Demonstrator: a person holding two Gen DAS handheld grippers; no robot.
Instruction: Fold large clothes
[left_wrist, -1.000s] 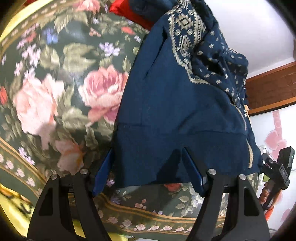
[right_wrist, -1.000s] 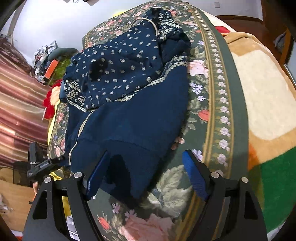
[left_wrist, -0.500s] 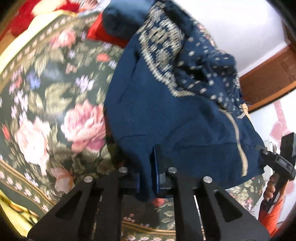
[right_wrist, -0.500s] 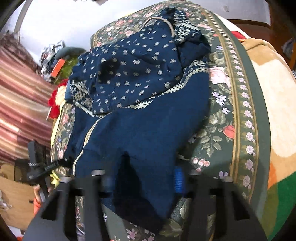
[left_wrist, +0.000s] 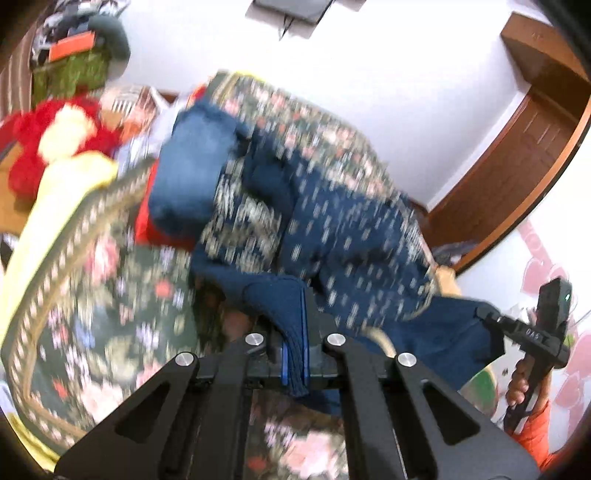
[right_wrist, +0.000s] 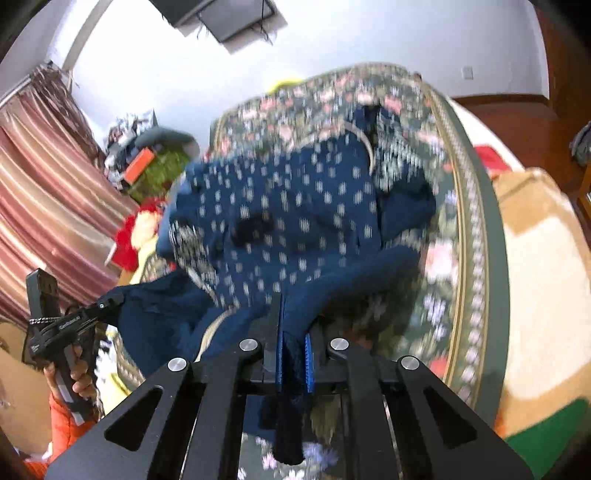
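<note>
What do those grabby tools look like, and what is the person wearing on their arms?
Each tool is black, with two angular arms that have triangle cut-outs and round silver bolts. The left tool and right tool both have bright blue pads on the fingertips. Seen from the side, a tool has a black handle with small white lettering. The person's sleeve is orange.

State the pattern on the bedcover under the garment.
Dark green bedcover with pink roses and a striped border; clearest in the right wrist view.
</note>
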